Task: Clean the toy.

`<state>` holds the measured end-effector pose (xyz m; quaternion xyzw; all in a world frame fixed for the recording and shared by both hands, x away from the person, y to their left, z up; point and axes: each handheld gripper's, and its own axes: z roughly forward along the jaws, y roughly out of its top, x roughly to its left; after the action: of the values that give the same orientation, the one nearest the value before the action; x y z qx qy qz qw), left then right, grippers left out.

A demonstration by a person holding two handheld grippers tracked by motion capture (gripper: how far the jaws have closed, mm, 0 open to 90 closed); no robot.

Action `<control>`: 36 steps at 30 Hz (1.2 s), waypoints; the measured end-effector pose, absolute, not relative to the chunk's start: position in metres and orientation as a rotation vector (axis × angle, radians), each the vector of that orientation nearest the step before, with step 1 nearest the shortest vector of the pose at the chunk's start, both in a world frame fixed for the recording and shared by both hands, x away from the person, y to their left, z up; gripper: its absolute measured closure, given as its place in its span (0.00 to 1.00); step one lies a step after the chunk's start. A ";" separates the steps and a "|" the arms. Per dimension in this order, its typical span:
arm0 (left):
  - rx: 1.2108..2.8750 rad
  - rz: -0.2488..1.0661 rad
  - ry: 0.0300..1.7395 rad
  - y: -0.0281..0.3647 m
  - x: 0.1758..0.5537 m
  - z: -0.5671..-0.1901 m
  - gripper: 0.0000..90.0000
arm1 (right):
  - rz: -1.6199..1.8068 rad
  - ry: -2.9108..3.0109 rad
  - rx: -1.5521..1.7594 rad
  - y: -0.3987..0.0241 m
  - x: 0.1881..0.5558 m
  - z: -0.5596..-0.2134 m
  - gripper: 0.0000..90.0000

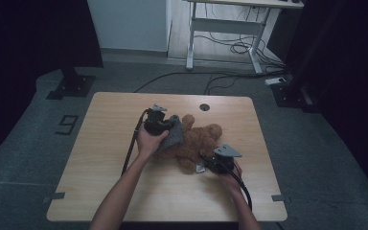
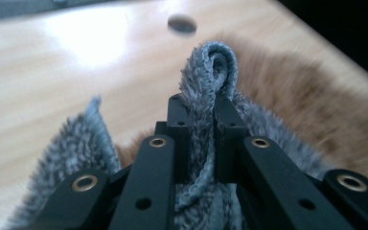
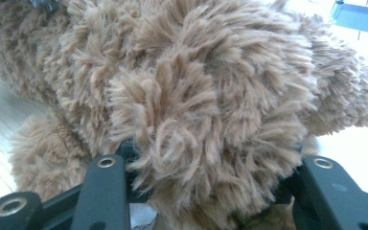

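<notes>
Left gripper (image 2: 201, 115) is clamping a fold of the grey fleece cloth (image 2: 208, 67), jaws nearly together with fabric pinched between them. Right gripper (image 3: 211, 167) is gripping a limb of the brown teddy bear (image 3: 196, 96), jaws partway closed around the plush and sinking into it.

Bear (image 1: 199, 141) is lying mid-counter (image 1: 124, 191), cloth (image 1: 172, 136) draping over its left end under the left gripper (image 1: 165, 125); right gripper (image 1: 210, 162) is holding the near end.

Looks like dressing or wrapping the bear with the cloth. To do it well:
- right should be pinning the bear down, not lifting, so the pull isn't dragging it
- left should be pulling low and along the body, keeping the pinch deep on the fold so the fleece isn't slipping out
- slack in the cloth before stretching

Bear's long axis is running diagonally in the high view, far-left to near-right. Can't tell which end is the head from these frames.
</notes>
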<state>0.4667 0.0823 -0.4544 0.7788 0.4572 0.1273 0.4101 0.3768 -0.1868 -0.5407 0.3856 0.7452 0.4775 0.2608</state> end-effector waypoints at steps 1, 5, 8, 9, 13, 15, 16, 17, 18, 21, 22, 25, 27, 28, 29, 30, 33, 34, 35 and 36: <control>1.955 0.328 1.149 0.083 0.465 -0.457 0.89 | 1.291 2.018 1.042 -0.187 0.377 -0.541 0.54; 1.971 0.365 1.112 0.083 0.449 -0.461 0.90 | 1.282 2.032 1.031 -0.186 0.375 -0.540 0.51; 1.984 0.421 1.062 0.081 0.432 -0.464 0.91 | 1.273 2.045 1.034 -0.187 0.371 -0.539 0.44; 1.981 0.431 1.050 0.082 0.427 -0.465 0.91 | 1.267 2.056 1.042 -0.188 0.369 -0.537 0.43; 1.930 0.485 0.980 0.087 0.402 -0.473 0.91 | 1.247 2.090 1.018 -0.193 0.355 -0.530 0.39; 1.909 0.473 0.962 0.091 0.393 -0.476 0.91 | 1.271 2.107 1.018 -0.198 0.349 -0.527 0.35; 1.892 0.455 0.961 0.094 0.389 -0.477 0.92 | 1.293 2.106 1.023 -0.201 0.347 -0.525 0.34; 1.875 0.437 0.960 0.096 0.386 -0.478 0.92 | 1.334 2.095 1.039 -0.207 0.344 -0.523 0.31; 1.863 0.423 0.955 0.098 0.382 -0.480 0.92 | 1.362 2.086 1.051 -0.211 0.342 -0.522 0.29; 1.851 0.409 0.940 0.101 0.372 -0.482 0.92 | 1.390 2.086 1.075 -0.218 0.342 -0.517 0.23; 1.844 0.399 0.935 0.102 0.369 -0.484 0.92 | 1.402 2.087 1.087 -0.218 0.342 -0.515 0.21; 1.821 0.372 0.933 0.106 0.362 -0.486 0.91 | 1.458 2.087 1.100 -0.213 0.345 -0.511 0.19; 1.805 0.342 0.937 0.109 0.359 -0.488 0.91 | 1.462 2.081 1.097 -0.209 0.347 -0.507 0.17; 1.800 0.332 0.940 0.111 0.358 -0.488 0.91 | 1.467 2.072 1.102 -0.206 0.349 -0.504 0.15; 1.799 0.330 0.938 0.111 0.357 -0.489 0.91 | 1.469 2.068 1.108 -0.203 0.352 -0.503 0.15; 1.801 0.332 0.936 0.111 0.358 -0.489 0.91 | 1.474 2.067 1.122 -0.200 0.355 -0.502 0.15; 1.806 0.317 0.943 0.112 0.358 -0.489 0.91 | 1.500 2.102 1.178 -0.188 0.367 -0.508 0.20; 1.811 0.321 0.942 0.112 0.358 -0.489 0.91 | 1.500 2.107 1.183 -0.185 0.368 -0.511 0.23; 1.810 0.316 0.941 0.112 0.357 -0.490 0.91 | 1.478 2.110 1.170 -0.183 0.367 -0.514 0.30; 1.805 0.306 0.940 0.113 0.357 -0.490 0.91 | 1.478 2.118 1.164 -0.183 0.365 -0.516 0.33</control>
<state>0.3566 0.1131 -0.4904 0.7515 0.3912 0.1274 0.5157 0.3654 -0.1832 -0.5163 0.4062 0.7387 0.5154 0.1537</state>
